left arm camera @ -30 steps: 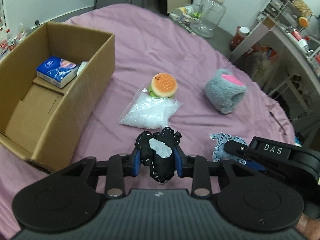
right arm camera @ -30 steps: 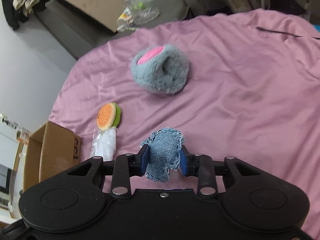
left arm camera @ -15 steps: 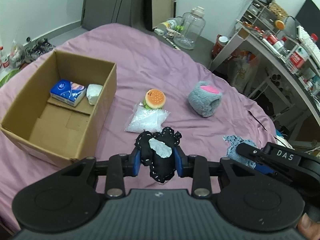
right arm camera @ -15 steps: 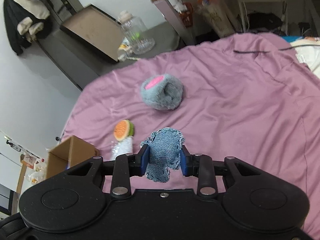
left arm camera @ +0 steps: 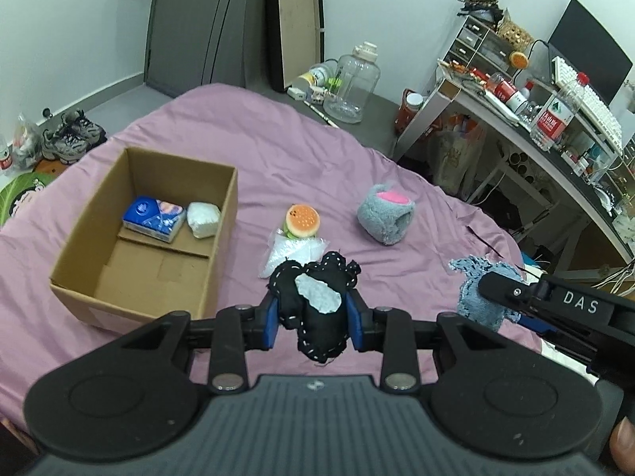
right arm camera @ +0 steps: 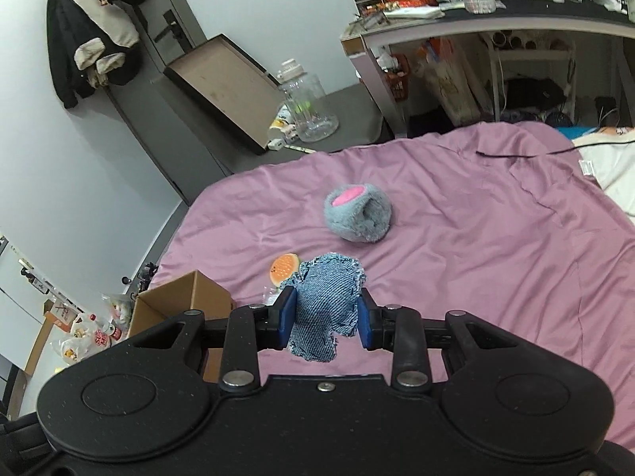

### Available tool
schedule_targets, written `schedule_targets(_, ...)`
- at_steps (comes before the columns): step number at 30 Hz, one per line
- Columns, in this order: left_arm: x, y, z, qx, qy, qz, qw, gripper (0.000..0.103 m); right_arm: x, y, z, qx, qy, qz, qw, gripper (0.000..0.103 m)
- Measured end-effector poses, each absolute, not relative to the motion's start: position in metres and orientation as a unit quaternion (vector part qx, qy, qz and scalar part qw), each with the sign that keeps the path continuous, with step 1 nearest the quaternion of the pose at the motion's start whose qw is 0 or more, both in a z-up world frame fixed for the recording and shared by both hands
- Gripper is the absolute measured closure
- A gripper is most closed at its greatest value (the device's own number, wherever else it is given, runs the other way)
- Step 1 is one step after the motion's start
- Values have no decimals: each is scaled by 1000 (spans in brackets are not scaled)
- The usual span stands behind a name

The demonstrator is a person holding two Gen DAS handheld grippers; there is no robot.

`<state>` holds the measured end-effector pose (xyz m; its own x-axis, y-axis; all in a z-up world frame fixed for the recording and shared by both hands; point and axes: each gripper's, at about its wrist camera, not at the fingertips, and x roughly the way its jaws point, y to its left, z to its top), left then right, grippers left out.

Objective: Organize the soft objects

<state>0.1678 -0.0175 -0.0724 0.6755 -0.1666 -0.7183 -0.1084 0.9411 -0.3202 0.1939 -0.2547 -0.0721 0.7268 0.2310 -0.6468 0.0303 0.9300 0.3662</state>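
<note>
My left gripper (left arm camera: 314, 317) is shut on a black stitched fabric toy (left arm camera: 315, 309) with a grey patch, held above the purple bedsheet (left arm camera: 278, 150). My right gripper (right arm camera: 326, 317) is shut on a blue denim pouch (right arm camera: 327, 309), which also shows at the right of the left wrist view (left arm camera: 476, 297). An open cardboard box (left arm camera: 99, 238) lies to the left, holding a blue tissue pack (left arm camera: 154, 218) and a white bundle (left arm camera: 203, 219). On the sheet lie a burger toy (left arm camera: 302, 220), a clear bag of white beads (left arm camera: 289, 254) and a grey plush with a pink patch (left arm camera: 385, 215).
A desk (left arm camera: 555, 139) crowded with bottles and a keyboard runs along the right of the bed. A large clear water jug (left arm camera: 351, 87) and a leaning board (left arm camera: 297, 20) stand on the floor beyond the bed. Shoes (left arm camera: 69, 139) lie on the floor at the left.
Both grippers have risen and pulled back from the bed, each keeping its toy. The box, burger and grey plush now look smaller and farther away, and more of the room shows.
</note>
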Motion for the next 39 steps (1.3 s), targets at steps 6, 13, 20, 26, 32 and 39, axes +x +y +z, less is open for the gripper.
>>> schedule_targets(6, 161, -1, -52, -158, 391, -24, 907, 70, 185, -245, -59, 174, 360, 54, 915, 81)
schedule_targets(13, 155, 15, -37, -148, 377, -26, 914, 70, 178, -232, -47, 171, 348, 67, 919, 97)
schedule_targets(20, 151, 41, -35, -150, 371, -6, 916, 69, 181, -222, -59, 181, 367, 84, 909, 97)
schedule_targets(26, 153, 58, -42, -154, 373, 6, 915, 69, 195, -209, -92, 189, 409, 85, 889, 96)
schedule_targets(32, 164, 71, -54, -162, 381, 12, 910, 69, 208, -201, -118, 188, 443, 74, 873, 71)
schedule_targets(39, 182, 94, -68, -165, 391, 23, 905, 69, 221, -193, -148, 182, 481, 57, 856, 58)
